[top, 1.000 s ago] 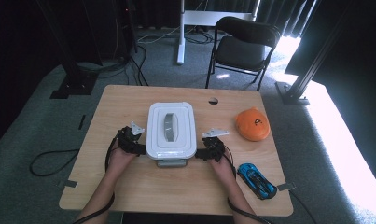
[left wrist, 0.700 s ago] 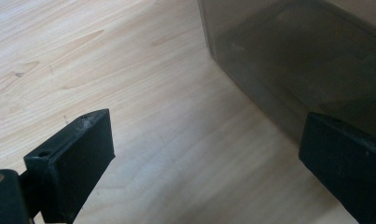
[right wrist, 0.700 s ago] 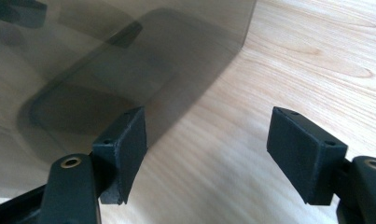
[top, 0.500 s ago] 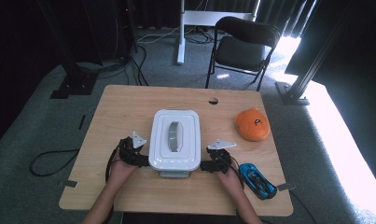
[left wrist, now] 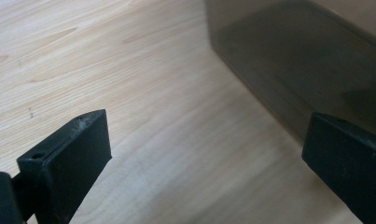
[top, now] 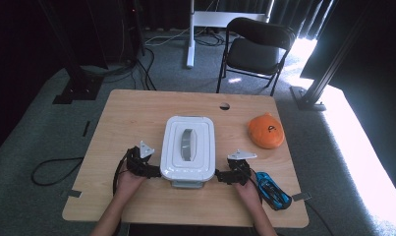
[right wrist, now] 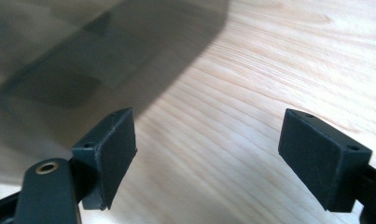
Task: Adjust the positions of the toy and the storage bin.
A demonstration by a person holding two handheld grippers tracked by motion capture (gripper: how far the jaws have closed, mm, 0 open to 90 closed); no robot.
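Observation:
A white lidded box (top: 188,147) with a grey handle recess sits in the middle of the wooden table (top: 136,113). My left gripper (top: 150,170) is against its near left corner and my right gripper (top: 224,176) against its near right corner. In the left gripper view the gripper (left wrist: 206,140) is open over bare wood, and the box's smoky wall (left wrist: 293,60) rises at the upper right. In the right gripper view the gripper (right wrist: 209,135) is also open with nothing between the jaws, the box wall (right wrist: 59,60) at the upper left.
An orange rounded object (top: 266,132) lies at the right of the table. A blue toy car (top: 273,191) lies close to my right hand near the front edge. A black chair (top: 257,49) stands behind the table, and cables trail on the floor at the left.
The box has slid toward the table's front edge, and both grippers have come back along its sides with it.

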